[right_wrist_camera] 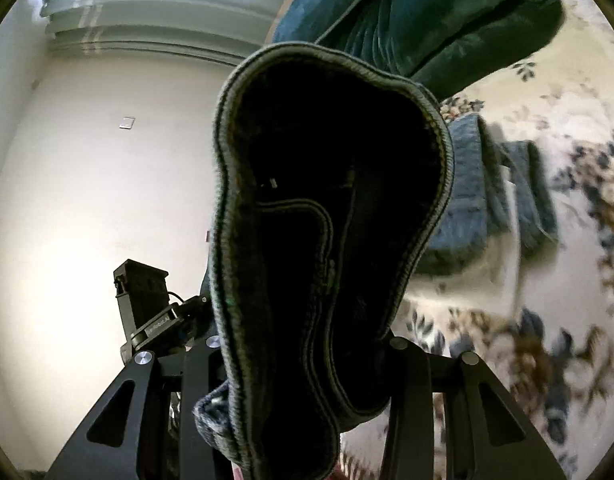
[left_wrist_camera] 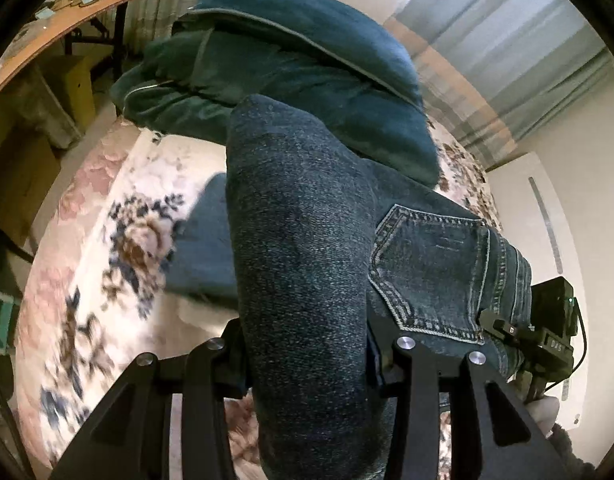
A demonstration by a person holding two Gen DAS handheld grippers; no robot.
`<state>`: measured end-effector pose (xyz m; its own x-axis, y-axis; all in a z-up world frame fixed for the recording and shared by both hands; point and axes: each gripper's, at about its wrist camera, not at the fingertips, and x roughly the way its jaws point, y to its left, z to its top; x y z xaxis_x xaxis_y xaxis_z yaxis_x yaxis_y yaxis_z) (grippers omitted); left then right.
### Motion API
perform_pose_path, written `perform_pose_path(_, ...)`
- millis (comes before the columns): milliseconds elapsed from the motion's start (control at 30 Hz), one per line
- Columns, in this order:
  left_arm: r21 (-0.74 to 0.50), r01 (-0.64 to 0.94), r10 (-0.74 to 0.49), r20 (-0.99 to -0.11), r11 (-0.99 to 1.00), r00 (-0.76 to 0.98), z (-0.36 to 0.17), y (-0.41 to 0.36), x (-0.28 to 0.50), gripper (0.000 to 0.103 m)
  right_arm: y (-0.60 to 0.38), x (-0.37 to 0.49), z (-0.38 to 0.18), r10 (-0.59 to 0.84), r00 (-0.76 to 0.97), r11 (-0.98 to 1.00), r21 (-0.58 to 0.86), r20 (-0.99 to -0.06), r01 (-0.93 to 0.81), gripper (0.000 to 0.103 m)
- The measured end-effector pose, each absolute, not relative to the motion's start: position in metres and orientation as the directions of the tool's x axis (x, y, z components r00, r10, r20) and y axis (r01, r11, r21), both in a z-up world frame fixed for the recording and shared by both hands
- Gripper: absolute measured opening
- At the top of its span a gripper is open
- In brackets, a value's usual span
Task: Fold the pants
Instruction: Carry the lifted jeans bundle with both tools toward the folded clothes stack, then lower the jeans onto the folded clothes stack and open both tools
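Note:
Dark blue jeans point(left_wrist_camera: 307, 264) hang lifted above the floral bed point(left_wrist_camera: 119, 240). My left gripper point(left_wrist_camera: 307, 364) is shut on a thick fold of the denim, which fills the gap between its black fingers point(left_wrist_camera: 211, 376). A back pocket point(left_wrist_camera: 431, 272) shows to the right. The right gripper's body point(left_wrist_camera: 547, 328) shows beyond the pocket. In the right wrist view my right gripper point(right_wrist_camera: 303, 364) is shut on the jeans' waistband point(right_wrist_camera: 327, 208), whose dark inside faces the camera. A trouser leg point(right_wrist_camera: 467, 200) hangs down toward the bed point(right_wrist_camera: 547, 280).
A teal blanket point(left_wrist_camera: 287, 68) is heaped at the bed's far end and also shows in the right wrist view point(right_wrist_camera: 447, 12). A wooden desk point(left_wrist_camera: 59, 28) with small items and cardboard boxes point(left_wrist_camera: 71, 84) stand left. A white wall point(right_wrist_camera: 87, 180) and curtains point(right_wrist_camera: 167, 8) lie beyond.

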<state>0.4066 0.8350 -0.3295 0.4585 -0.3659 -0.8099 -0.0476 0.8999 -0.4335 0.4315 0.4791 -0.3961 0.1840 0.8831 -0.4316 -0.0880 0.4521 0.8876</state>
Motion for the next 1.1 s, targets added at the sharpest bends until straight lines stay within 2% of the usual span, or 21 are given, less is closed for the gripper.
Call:
perform_pose_path(267,-0.468,-0.023,-0.420,-0.812,0.883,0.404,-0.382,0.882,0.479,0.039,0.539,0.504,-0.449,0.860,0.203,0.487,0.872,-0.469,-0.047,0.042)
perform_pose_path(500,-0.505,0.015,-0.479,-0.808,0.863,0.343,-0.425,0.874,0.514,0.039,0.533,0.536,-0.484,0.831,0.257,0.502,0.864,-0.494,0.040,0.042)
perform_pose_path(600,-0.475,-0.010,-0.453,-0.845,0.880,0.283,-0.459,0.871,0.517,0.041,0.528,0.541,-0.510,0.814,0.240,0.523,0.847,-0.529,0.094,0.042)
perform_pose_path(667,-0.483,-0.066,-0.458,-0.859,0.873,0.227,-0.484,0.874,0.512,0.048,0.530,0.545,-0.533,0.786,0.208,0.570,0.813,-0.582,0.120,0.042)
perform_pose_path(767,-0.500,-0.114,-0.469,-0.855,0.859,0.220,-0.509,0.886,0.505,0.068,0.534,0.548,-0.560,0.773,0.176,0.592,0.793,-0.609,0.147,0.042)
perform_pose_path(800,-0.509,-0.133,-0.476,-0.852,0.851,0.218,-0.514,0.890,0.504,0.080,0.534,0.548,-0.564,0.772,0.175,0.593,0.792,-0.611,0.147,0.042)
perform_pose_path(833,-0.513,-0.145,-0.480,-0.851,0.846,0.212,-0.517,0.892,0.503,0.088,0.533,0.547,-0.569,0.773,0.181,0.587,0.794,-0.608,0.156,0.043)
perform_pose_path(867,-0.513,-0.150,-0.481,-0.852,0.845,0.206,-0.517,0.892,0.503,0.089,0.531,0.551,-0.574,0.775,0.187,0.579,0.797,-0.604,0.173,0.044)
perform_pose_path(933,-0.484,-0.148,-0.457,-0.870,0.863,0.183,-0.506,0.888,0.502,0.089,0.526,0.549,-0.576,0.772,0.204,0.563,0.797,-0.602,0.217,0.051)
perform_pose_path(967,-0.451,-0.133,-0.428,-0.887,0.883,0.171,-0.497,0.884,0.502,0.089,0.526,0.550,-0.576,0.765,0.203,0.572,0.790,-0.611,0.222,0.058)
perform_pose_path(1000,-0.412,-0.107,-0.392,-0.905,0.905,0.165,-0.485,0.879,0.500,0.087,0.527,0.548,-0.568,0.730,0.192,0.615,0.753,-0.656,0.232,0.084)
perform_pose_path(1033,-0.375,-0.073,-0.358,-0.917,0.924,0.177,-0.470,0.875,0.497,0.087,0.526,0.545,-0.557,0.701,0.204,0.645,0.730,-0.683,0.226,0.097)
perform_pose_path(1100,-0.241,-0.006,-0.232,-0.939,0.970,0.255,-0.428,0.865,0.484,0.087,0.521,0.534,-0.524,0.605,0.253,0.728,0.653,-0.755,0.207,0.097)
